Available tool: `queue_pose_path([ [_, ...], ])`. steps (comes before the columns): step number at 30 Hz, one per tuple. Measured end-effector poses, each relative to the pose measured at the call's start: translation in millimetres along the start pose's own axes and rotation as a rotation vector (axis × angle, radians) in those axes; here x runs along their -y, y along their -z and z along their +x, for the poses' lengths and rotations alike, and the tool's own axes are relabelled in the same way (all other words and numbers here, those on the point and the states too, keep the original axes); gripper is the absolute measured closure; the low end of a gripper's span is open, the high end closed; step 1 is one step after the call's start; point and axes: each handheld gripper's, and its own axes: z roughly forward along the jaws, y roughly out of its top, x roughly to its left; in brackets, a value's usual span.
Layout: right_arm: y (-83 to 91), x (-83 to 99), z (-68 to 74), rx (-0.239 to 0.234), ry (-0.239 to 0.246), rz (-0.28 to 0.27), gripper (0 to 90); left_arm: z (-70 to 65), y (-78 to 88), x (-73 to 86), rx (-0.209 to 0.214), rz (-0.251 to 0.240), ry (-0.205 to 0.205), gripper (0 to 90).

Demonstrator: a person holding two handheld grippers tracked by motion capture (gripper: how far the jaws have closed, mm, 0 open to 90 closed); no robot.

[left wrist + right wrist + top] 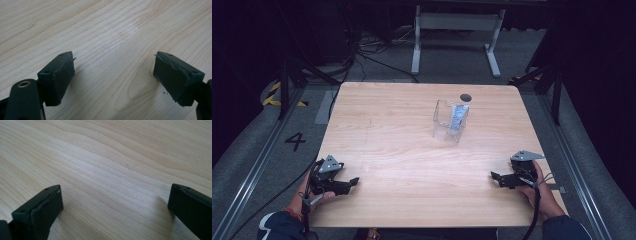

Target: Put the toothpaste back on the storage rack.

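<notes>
A clear plastic box [450, 121] stands upright on the wooden table [387, 130], right of centre toward the back, with a blue-and-white packet [458, 117] inside it. My left gripper [353, 183] rests low near the front left edge, held in a hand, its jaws pointing right. In the left gripper view that gripper [113, 75] stands open over bare wood with nothing between its pads [62, 80]. My right gripper [495, 177] sits near the front right edge, pointing left. In the right gripper view it [115, 202] is wide open over bare wood.
A small dark round hole [465, 97] lies in the tabletop just behind the box. Beyond the table stand a white desk frame [457, 35] and cables on the grey floor. A floor mark "4" [295, 141] is at the left.
</notes>
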Motion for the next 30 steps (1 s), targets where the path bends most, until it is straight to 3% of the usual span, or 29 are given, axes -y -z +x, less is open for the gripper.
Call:
queue_pose_path([
  [6,-0.3,-0.1,0.2,0.001,0.004,0.0,0.0,-2.0,-1.4,-1.0,-0.007,0.01,0.023,14.9],
  [24,-0.4,-0.3,0.2,-0.001,0.006,0.001,0.0,-1.6,-2.5,-2.0,-0.016,0.005,0.016,14.0],
  [30,-0.4,-0.3,0.1,-0.001,0.006,0.001,0.0,-2.7,-3.4,-3.0,-0.025,0.012,0.031,12.6],
])
